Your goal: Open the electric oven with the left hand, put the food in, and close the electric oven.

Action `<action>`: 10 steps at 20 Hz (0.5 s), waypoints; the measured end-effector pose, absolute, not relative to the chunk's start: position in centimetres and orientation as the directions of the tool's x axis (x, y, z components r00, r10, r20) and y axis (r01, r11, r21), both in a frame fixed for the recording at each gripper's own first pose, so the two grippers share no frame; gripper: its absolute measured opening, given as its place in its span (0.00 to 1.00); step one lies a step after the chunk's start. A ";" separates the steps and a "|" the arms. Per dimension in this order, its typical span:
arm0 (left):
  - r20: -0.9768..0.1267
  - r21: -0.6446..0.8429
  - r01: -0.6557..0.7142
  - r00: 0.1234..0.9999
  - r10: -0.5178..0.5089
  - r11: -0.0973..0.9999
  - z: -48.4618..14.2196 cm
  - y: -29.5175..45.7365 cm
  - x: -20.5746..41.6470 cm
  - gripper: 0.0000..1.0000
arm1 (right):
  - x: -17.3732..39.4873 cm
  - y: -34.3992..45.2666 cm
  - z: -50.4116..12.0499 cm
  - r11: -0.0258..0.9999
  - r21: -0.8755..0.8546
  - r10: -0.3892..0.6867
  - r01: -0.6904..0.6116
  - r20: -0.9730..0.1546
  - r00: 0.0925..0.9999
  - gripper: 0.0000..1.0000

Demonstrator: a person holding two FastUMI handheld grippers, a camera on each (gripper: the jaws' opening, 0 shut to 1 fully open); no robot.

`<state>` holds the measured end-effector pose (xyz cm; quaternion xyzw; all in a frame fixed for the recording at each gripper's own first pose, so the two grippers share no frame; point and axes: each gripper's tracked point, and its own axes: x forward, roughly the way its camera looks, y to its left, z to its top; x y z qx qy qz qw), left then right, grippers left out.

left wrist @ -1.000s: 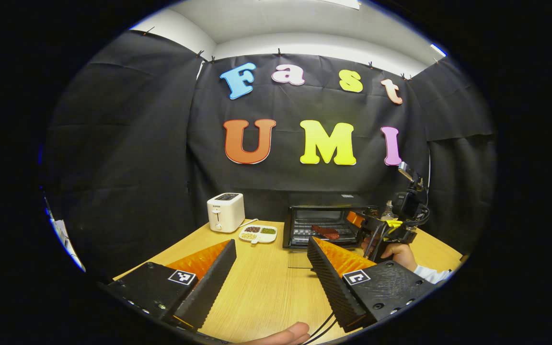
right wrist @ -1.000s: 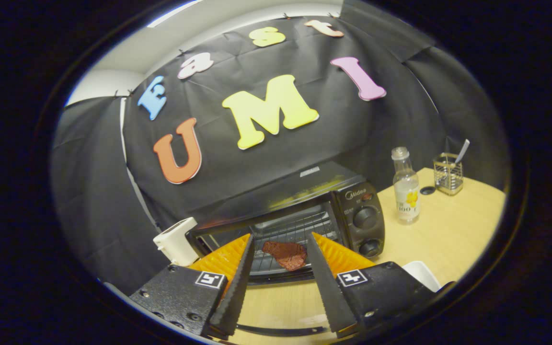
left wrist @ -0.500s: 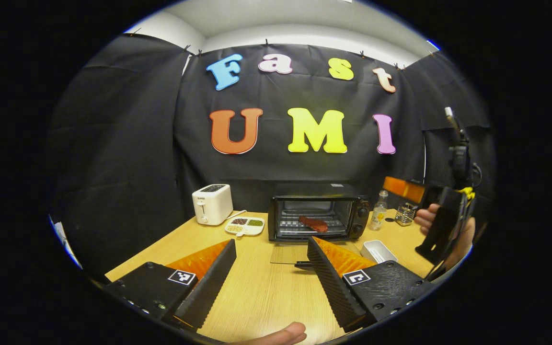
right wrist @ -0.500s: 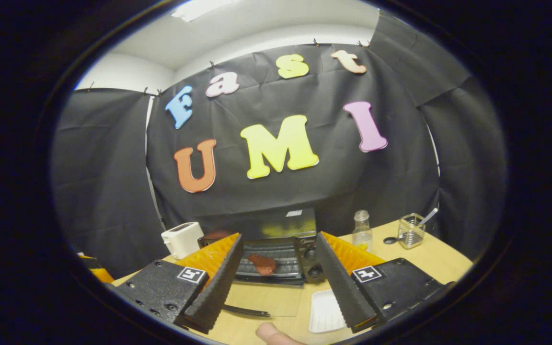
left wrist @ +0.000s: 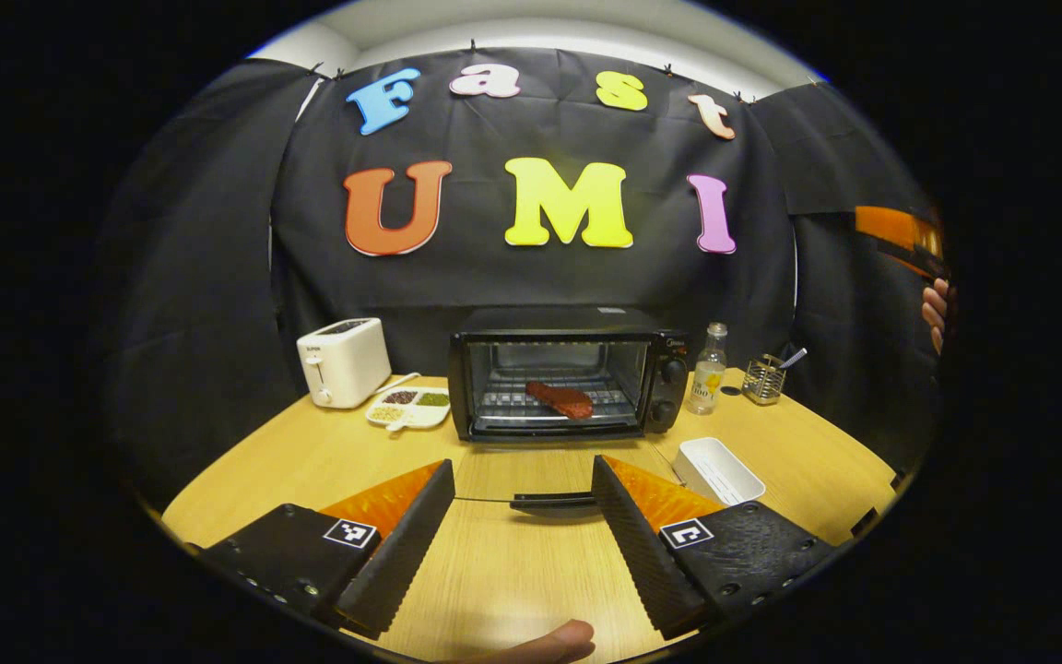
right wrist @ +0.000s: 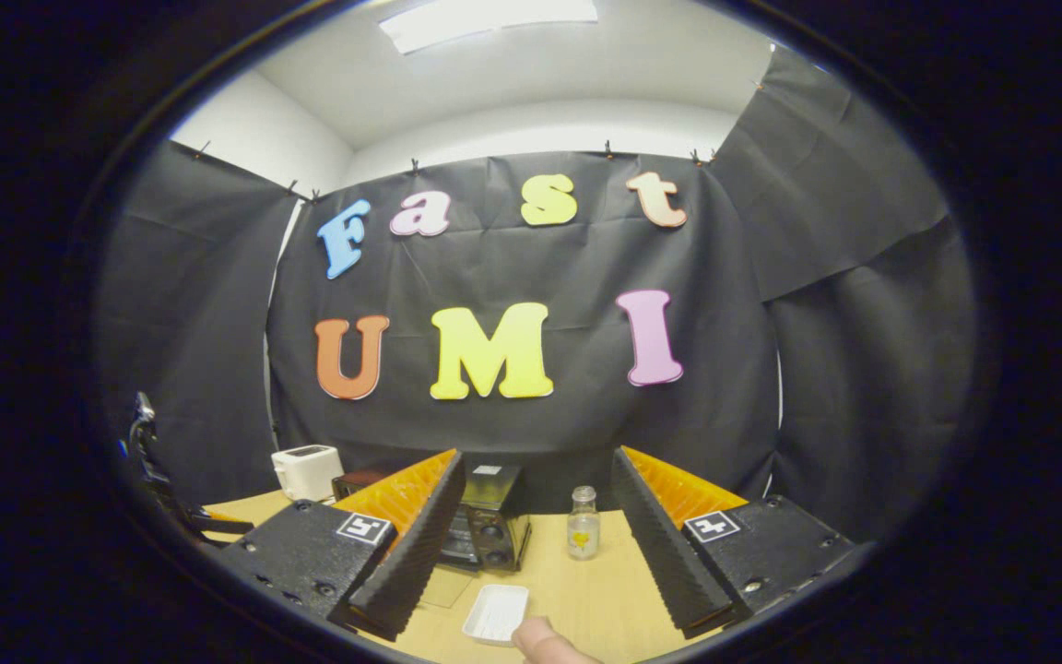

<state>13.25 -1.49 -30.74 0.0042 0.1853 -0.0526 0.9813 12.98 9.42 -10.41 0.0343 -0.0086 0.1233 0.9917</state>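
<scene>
Food [left wrist: 560,399] sat on the open oven's [left wrist: 568,373] rack as my right hand-held gripper [right wrist: 538,526] backed away, agape and empty — leaving my left hand-held gripper [left wrist: 522,526], likewise agape, the door [left wrist: 554,501] to shut.

Matt wood table [left wrist: 494,572] — glossy oven [left wrist: 560,334]

left gripper [left wrist: 522,526]: held low and level, jaws spread wide with nothing between them, black toothed fingers [left wrist: 407,544] angled outward
thumb [left wrist: 549,644]: tip pokes in at the bottom edge of the left gripper view
right gripper [right wrist: 538,544]: jaws wide apart too, nothing gripped, pointing level into the booth
right hand [left wrist: 936,314]: fingers curled at the far right edge of the left gripper view, raised high
</scene>
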 end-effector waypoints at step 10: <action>-0.551 -0.025 0.180 0.818 -0.164 0.983 -40.1 -6.1 16.0 0.96 | 7.8 8.5 -7.9 0.945 0.032 0.321 -0.325 0.102 0.942 0.96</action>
